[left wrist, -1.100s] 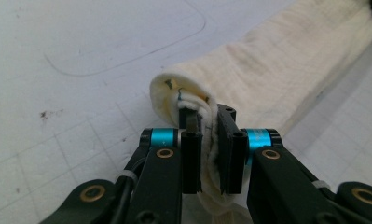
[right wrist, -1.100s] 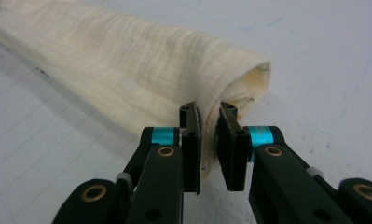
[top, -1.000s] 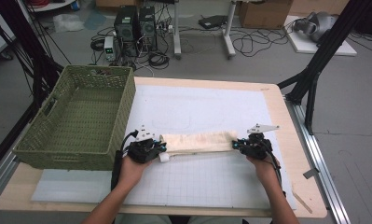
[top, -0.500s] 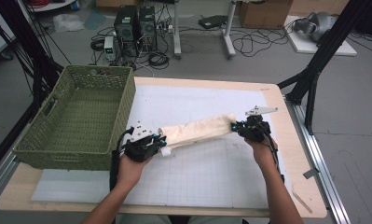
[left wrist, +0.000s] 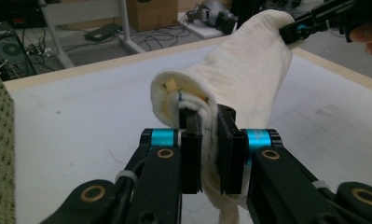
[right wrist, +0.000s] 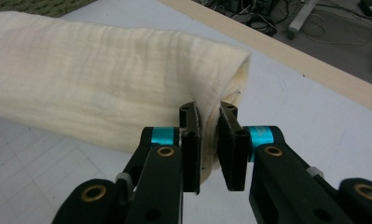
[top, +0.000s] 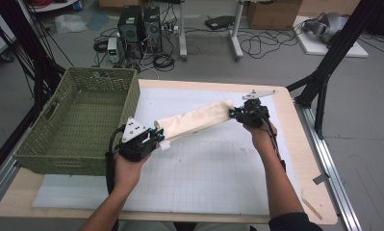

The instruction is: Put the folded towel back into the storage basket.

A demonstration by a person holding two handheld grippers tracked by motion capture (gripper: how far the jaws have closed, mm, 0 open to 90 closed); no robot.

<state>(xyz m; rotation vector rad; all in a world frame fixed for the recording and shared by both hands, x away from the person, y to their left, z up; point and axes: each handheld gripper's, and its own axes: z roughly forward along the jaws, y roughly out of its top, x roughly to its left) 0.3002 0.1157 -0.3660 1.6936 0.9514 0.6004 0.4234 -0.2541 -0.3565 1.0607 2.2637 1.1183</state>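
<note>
Your left gripper (top: 157, 136) and right gripper (top: 234, 113) each pinch an end of the folded cream towel (top: 194, 121); the high view adds the green wicker basket (top: 79, 120) beside it.

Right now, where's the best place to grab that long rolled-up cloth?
Probably at its two ends, one from each side. The cream cloth roll is long and floppy, so the left gripper and right gripper pinch opposite ends to keep it stretched.

Basket (top: 79, 120) on the table's (top: 305, 192) left side, rolled cloth (top: 194, 121) right of it, spanning between left gripper (top: 153, 139) and right gripper (top: 234, 113)
</note>
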